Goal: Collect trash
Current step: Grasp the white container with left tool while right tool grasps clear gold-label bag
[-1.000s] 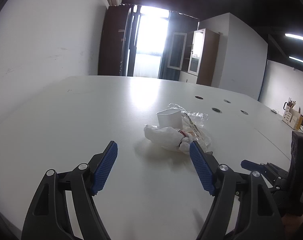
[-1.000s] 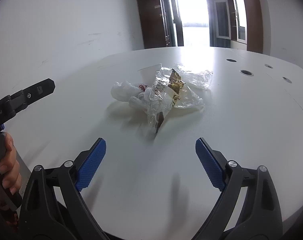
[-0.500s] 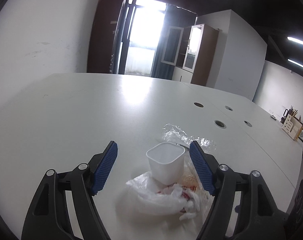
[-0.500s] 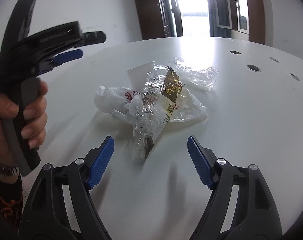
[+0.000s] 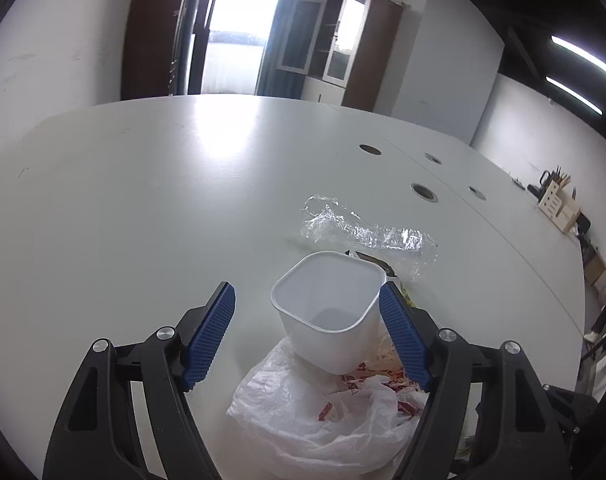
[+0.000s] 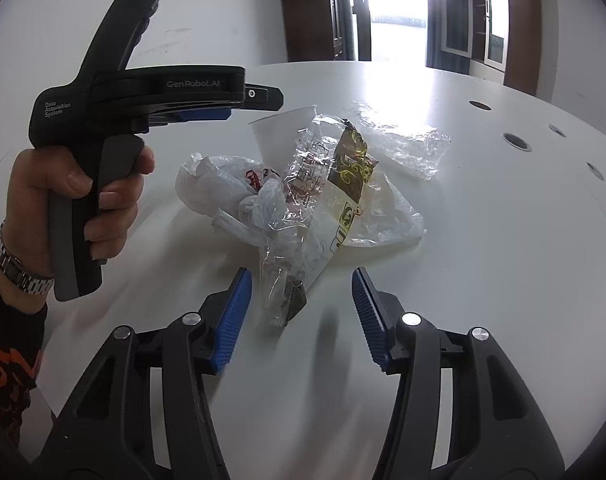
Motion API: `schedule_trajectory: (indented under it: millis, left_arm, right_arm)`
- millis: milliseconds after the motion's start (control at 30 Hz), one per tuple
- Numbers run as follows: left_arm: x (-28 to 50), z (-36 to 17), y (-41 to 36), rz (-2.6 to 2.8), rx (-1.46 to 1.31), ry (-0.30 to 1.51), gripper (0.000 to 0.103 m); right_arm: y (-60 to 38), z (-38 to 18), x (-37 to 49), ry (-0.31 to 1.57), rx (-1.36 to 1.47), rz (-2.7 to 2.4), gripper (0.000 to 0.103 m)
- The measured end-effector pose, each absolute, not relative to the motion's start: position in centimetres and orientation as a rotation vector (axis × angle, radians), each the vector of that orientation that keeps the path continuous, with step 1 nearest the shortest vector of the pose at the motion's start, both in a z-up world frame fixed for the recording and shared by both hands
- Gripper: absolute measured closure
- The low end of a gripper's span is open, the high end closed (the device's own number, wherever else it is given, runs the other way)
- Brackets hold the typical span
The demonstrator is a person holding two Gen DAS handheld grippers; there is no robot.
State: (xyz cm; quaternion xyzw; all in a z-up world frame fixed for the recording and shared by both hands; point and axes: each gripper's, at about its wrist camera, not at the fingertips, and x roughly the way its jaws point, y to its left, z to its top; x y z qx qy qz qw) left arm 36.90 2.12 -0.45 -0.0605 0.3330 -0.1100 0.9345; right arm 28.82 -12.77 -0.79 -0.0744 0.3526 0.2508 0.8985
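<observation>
The white cup (image 5: 329, 312) is framed by the wide-open, empty left claw (image 5: 307, 334); it should be squeezed gently. The right claw (image 6: 299, 316) is also open, holding nothing.

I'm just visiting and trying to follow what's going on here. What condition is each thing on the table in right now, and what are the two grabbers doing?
White plastic cup: upright, empty, between the left grabber's fingers.
White plastic bag: crumpled, lying beside the cup.
Clear printed wrapper: crumpled, on the pile.
Clear film: wrinkled, flat on the table.
Left gripper: open.
Right gripper: open, around the wrapper's end.
</observation>
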Motion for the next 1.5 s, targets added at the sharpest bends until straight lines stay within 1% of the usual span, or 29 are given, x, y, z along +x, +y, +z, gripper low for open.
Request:
schedule_trajectory:
  millis: [67,100,133,200,267,433,467,500,567,600,700,733,800,867,967,1000,1033,1067,1100,1167,1300,1500]
  left_arm:
    - [37.4,-0.7,1.4,-0.253,-0.080,0.684,0.031]
    - [37.5,-1.0,1.0,-0.268,-0.067,0.693,0.032]
    - [37.9,-1.3,0.6,-0.279,-0.055,0.706,0.034]
    - [38.0,-1.8,-0.1,-0.286,-0.014,0.713,0.040]
    - [38.0,-1.9,-0.2,-0.298,-0.001,0.706,0.040]
    - [37.2,-1.6,0.0,-0.297,0.021,0.692,0.044]
    - [37.0,-1.5,-0.2,-0.292,0.040,0.681,0.047]
    - [36.8,-1.4,-0.4,-0.289,0.059,0.675,0.049]
    - [36.5,-1.2,-0.7,-0.282,0.078,0.655,0.048]
    - [36.5,-1.1,-0.7,-0.278,0.081,0.643,0.046]
    - [36.6,-1.1,-0.6,-0.303,0.071,0.641,0.047]
    - [36.5,-1.1,-0.7,-0.327,0.072,0.627,0.050]
    - [36.2,-0.8,-1.0,-0.367,0.073,0.600,0.060]
    - [36.1,-0.9,-1.3,-0.398,0.071,0.602,0.067]
    - [36.6,-1.6,-1.7,-0.361,0.111,0.641,0.071]
    - [36.7,-1.9,-1.6,-0.357,0.110,0.660,0.074]
    - [37.0,-2.2,-1.5,-0.356,0.103,0.686,0.079]
    - [37.1,-2.4,-1.4,-0.355,0.097,0.702,0.092]
    - [37.1,-2.5,-1.3,-0.352,0.092,0.713,0.099]
    - [36.9,-2.4,-0.9,-0.349,0.075,0.714,0.100]
    - [35.9,-1.4,-0.2,-0.335,0.026,0.657,0.101]
    - [32.4,1.6,1.8,-0.246,-0.077,0.474,0.101]
  right_arm:
    - [-12.7,-0.9,28.9,0.743,-0.154,0.527,0.070]
    - [-12.7,-1.0,28.9,0.750,-0.150,0.534,0.073]
    - [-12.7,-1.1,28.9,0.754,-0.146,0.538,0.078]
    - [-12.6,-1.1,28.6,0.757,-0.144,0.541,0.083]
    - [-12.7,-1.0,28.3,0.751,-0.144,0.538,0.089]
    - [-14.1,-0.7,27.9,0.731,-0.096,0.509,0.091]
    - [-14.4,-0.7,27.9,0.731,-0.083,0.508,0.091]
    - [-14.7,-0.7,27.8,0.731,-0.067,0.506,0.091]
    - [-15.1,-0.8,27.9,0.736,-0.045,0.504,0.091]
    - [-15.1,-0.8,28.0,0.737,-0.041,0.503,0.091]
    - [-15.1,-0.8,27.8,0.734,-0.037,0.503,0.091]
    - [-15.2,-0.8,27.9,0.735,-0.033,0.503,0.091]
    - [-15.4,-0.9,28.5,0.737,-0.029,0.503,0.091]
    - [-15.5,-0.8,28.6,0.734,-0.027,0.501,0.091]
    - [-15.6,-0.8,28.8,0.732,-0.027,0.501,0.091]
    - [-15.6,-0.8,28.7,0.728,-0.030,0.500,0.091]
    - [-15.6,-0.8,28.6,0.725,-0.033,0.499,0.091]
    - [-15.5,-0.7,28.5,0.720,-0.036,0.496,0.091]
    - [-15.5,-0.7,28.4,0.716,-0.039,0.495,0.091]
    - [-15.5,-0.6,28.1,0.707,-0.043,0.495,0.091]
    - [-15.4,-0.4,27.4,0.686,-0.050,0.485,0.092]
    - [-15.9,0.3,24.5,0.643,-0.061,0.495,0.094]
